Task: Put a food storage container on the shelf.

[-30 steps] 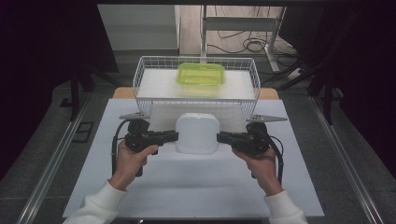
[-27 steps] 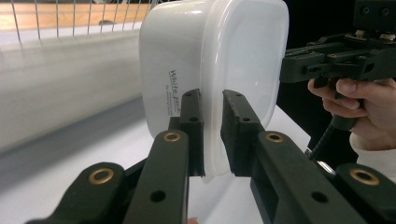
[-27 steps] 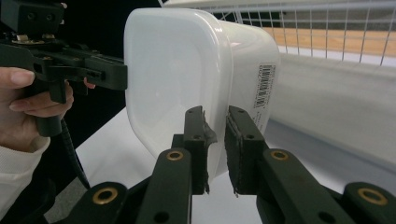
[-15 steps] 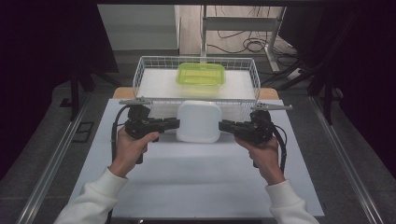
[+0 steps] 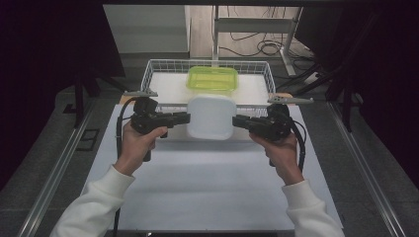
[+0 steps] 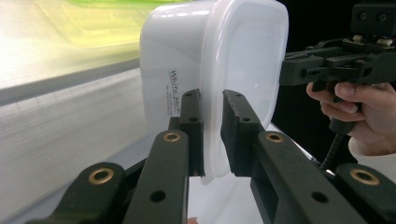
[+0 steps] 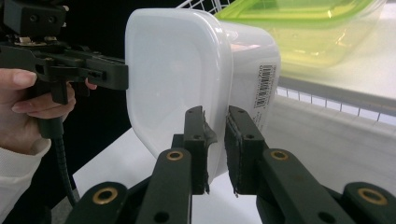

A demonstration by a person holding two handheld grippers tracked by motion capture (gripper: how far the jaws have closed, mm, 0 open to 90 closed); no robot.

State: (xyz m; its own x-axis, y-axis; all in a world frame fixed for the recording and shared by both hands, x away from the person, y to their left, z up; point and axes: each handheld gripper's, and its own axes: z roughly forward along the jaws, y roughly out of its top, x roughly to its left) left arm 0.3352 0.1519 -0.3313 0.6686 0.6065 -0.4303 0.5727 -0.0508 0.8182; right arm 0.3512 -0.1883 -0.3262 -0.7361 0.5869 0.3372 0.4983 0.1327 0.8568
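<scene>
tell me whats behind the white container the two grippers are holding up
Behind the white container stands a wire basket holding a green lidded box. The container covers the box's near side and part of the basket's front wall.

1. In the high view we see an evenly lit white table (image 5: 207,192) in the middle, while the left and right edges of the frame fall into near black.
2. Light seems to come from above; shadows beneath the hands are faint and soft.
3. In the left gripper view the upper left smears into streaked blur.
4. The white container (image 6: 219,70) shows soft glare along its rim.
5. Nearest the lens, the jaws look slightly soft.
</scene>
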